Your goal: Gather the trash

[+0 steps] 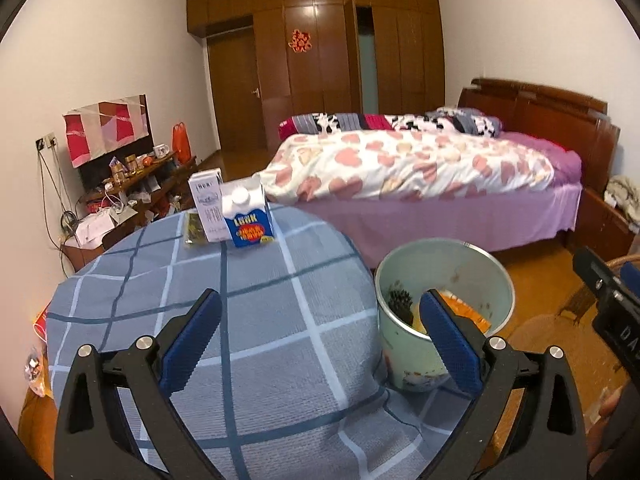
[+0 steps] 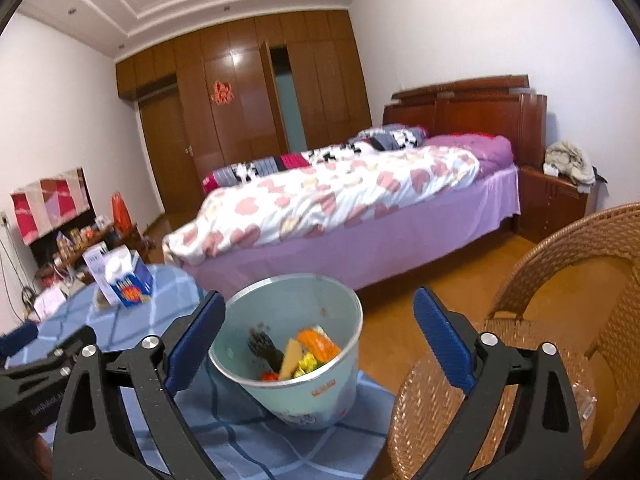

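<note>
**Trash is in the bin, and more waits on the table**

Trash is what you are after, so look around from big to small. The big bed with the pink heart blanket (image 1: 408, 164) sits far behind everything. Closer to you is the round table with the blue checked cloth (image 1: 248, 300). On your right is the brown woven wicker chair (image 2: 560, 280).

The round pale green trash bin (image 1: 500, 280) stands just beside the table's edge, between the table and the chair. Inside it you can see orange, yellow and dark bits of trash (image 2: 308, 350) lying at the bottom.

At the far side of the table two cartons stand upright, touching each other: a tall white box carton (image 1: 208, 208) and a blue and white milk carton with a white cap (image 1: 248, 218). A small dark flat wrapper (image 1: 195, 230) lies just beside the white one.

Your left gripper (image 1: 320, 336) hangs over the table's near edge. Its blue fingers are wide apart and hold nothing. Your right gripper (image 2: 316, 340) hangs near the bin. Its fingers are wide apart too, with nothing in them.
</note>
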### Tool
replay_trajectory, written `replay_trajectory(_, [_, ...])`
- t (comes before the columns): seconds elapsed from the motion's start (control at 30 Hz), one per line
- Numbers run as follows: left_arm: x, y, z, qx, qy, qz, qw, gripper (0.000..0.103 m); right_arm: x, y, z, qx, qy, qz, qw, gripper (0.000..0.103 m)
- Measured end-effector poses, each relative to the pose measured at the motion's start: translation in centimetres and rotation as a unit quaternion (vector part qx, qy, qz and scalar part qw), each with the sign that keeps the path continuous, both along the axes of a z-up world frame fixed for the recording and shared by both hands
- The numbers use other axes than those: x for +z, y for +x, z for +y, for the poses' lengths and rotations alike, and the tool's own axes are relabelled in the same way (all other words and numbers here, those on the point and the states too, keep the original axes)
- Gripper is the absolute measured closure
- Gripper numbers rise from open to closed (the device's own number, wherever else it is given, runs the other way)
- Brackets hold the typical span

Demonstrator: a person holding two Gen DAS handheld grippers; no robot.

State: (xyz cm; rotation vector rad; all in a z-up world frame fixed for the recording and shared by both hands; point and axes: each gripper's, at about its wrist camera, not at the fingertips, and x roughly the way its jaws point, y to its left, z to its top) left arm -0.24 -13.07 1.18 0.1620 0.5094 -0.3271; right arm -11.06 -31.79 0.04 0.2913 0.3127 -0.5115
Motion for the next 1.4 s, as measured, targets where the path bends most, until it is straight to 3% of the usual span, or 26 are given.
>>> replay_trajectory(0.47, [4.1,-3.1,1.1,0.001,-0.028,-0.061,0.9977,0.006,4.6,-3.0,1.7,-0.007,-0.045,-0.077,0.996,0.005])
replay_trajectory(1.4, [5.7,-4.8,1.4,0.002,-0.037,-0.090,0.9952,0.006,5.3,-3.7,1.5,-0.009,-0.034,-0.089,0.995,0.005])
